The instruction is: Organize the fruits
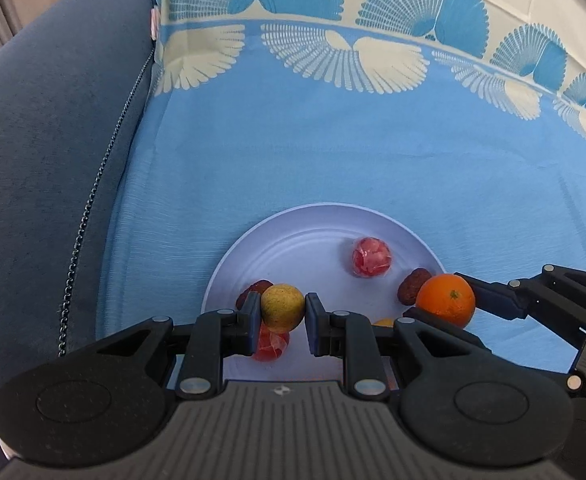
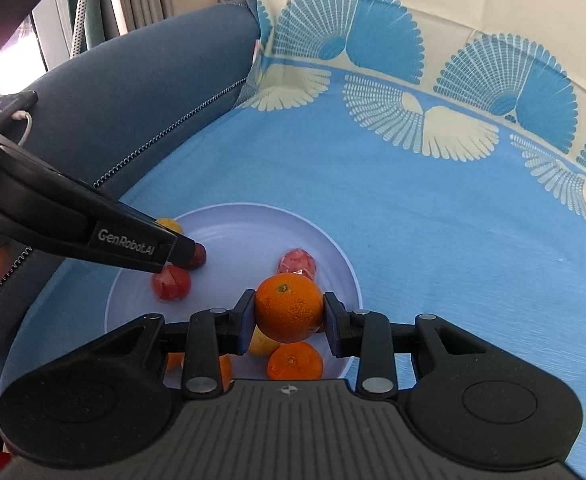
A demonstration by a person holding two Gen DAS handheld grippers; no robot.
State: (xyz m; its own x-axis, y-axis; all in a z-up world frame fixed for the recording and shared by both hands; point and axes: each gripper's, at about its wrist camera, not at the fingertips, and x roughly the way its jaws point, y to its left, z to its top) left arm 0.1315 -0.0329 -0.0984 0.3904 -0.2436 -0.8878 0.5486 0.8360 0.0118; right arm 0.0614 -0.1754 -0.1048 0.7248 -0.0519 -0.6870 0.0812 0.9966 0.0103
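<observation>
Orange (image 2: 289, 307) up front, pinched betw. the pads of the right hand-held gripper (image 2: 289, 316), riding just above the white plate (image 2: 333, 248) near its right rim. Under it, closer to the camera, a second orange (image 2: 295, 361) sits on the plate w/ a yellow fruit (image 2: 261, 345) touching it, mostly hidden.

Left hand-held gripper (image 1: 283, 307) clamped on a yellow-green fruit (image 1: 283, 307), also over the plate, left side. Below its left finger: a wrapped red fruit (image 1: 271, 346) and a dark red date-like piece (image 1: 253, 290), both on the plate.

Further in: another wrapped red fruit (image 1: 371, 257) mid-plate, plus a second dark date-like piece (image 1: 411, 286) by the right rim, just beside the held orange.

Beyond that, bare blue cloth (image 1: 333, 152) w/ a fan-pattern border, sofa arm (image 1: 33, 160) at far left.

Progress, best guess: midway. Several fruits on the plate, two in the grippers. Can't tell whether they're going on or coming off; no other fruit seen on the cloth, so little looks left outside.
</observation>
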